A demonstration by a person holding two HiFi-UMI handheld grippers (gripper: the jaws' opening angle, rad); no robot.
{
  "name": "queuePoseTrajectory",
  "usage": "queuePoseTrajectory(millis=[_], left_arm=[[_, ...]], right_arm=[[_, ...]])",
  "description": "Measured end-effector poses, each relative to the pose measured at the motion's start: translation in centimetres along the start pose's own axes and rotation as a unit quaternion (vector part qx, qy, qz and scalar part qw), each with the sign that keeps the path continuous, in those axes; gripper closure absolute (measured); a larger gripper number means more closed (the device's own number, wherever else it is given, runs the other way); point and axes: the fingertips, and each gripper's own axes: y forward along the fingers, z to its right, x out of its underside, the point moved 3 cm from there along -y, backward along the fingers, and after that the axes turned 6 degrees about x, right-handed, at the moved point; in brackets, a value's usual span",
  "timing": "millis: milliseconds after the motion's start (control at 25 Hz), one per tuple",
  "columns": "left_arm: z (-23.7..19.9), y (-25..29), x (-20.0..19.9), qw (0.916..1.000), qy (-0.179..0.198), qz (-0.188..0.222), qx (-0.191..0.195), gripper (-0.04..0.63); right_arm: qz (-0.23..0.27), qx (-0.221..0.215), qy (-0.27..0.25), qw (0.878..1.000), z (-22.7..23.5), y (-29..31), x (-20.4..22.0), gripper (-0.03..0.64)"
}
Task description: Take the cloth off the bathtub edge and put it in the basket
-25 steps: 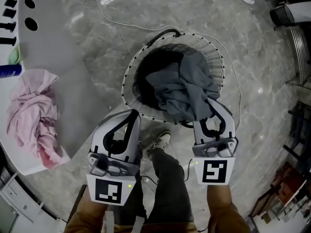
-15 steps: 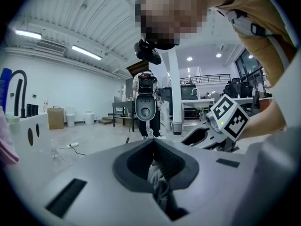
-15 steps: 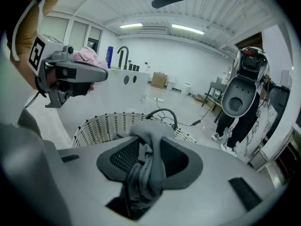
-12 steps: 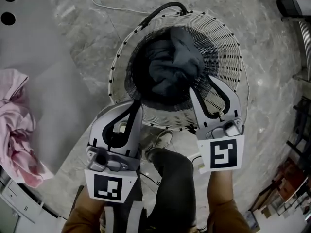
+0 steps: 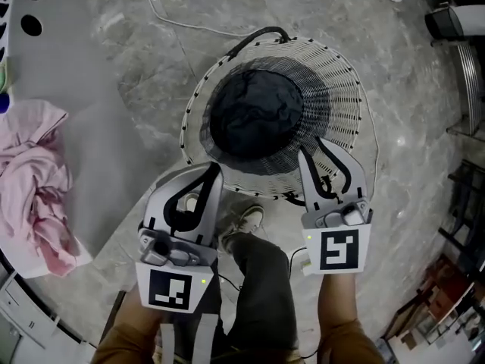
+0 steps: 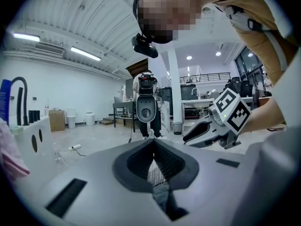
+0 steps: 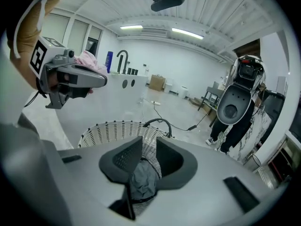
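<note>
Crumpled dark-grey cloth (image 5: 254,116) lies balled in the round woven basket (image 5: 345,105) — right gripper (image 5: 308,148) jaws just closing to a narrow slit, gripping nothing; left gripper (image 5: 214,167) pinched together, empty.

The basket (image 5: 345,105) stands on the floor straight ahead of you, with the cloth (image 5: 254,116) lying inside it. Your right gripper (image 5: 312,147) hangs over the basket's near rim. Your left gripper (image 5: 212,171) is just short of that rim, further left. Your shoe (image 5: 246,222) is on the floor between the two grippers. The bathtub edge (image 5: 64,63) runs along your left, well apart from the basket, with a heap of cloth (image 5: 34,180) on it. A cable (image 5: 182,27) lies on the floor beyond the basket.
</note>
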Motion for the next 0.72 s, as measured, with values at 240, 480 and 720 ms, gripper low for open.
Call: queuePoseTrajectory(millis=[240,480,720], left_arm=[[0.5,-1.9,-6.0,1.0000,-0.002,0.006,-0.005,0.588],[2.6,-3.4,-12.1,1.0000,0.004,0.008,0.001,0.588],[3.4,-5.6,-19.0,0.9997,0.013,0.022,0.000,0.588]], right_arm=[[0.017,0.014,0.003,1.000,2.0,-4.5,-4.6,0.599],[0.037,0.014,-0.001,0.999,4.0,-9.9,-9.5,0.611],[0.030,0.009,-0.001,1.000,5.0,-15.7,-13.4,0.611]])
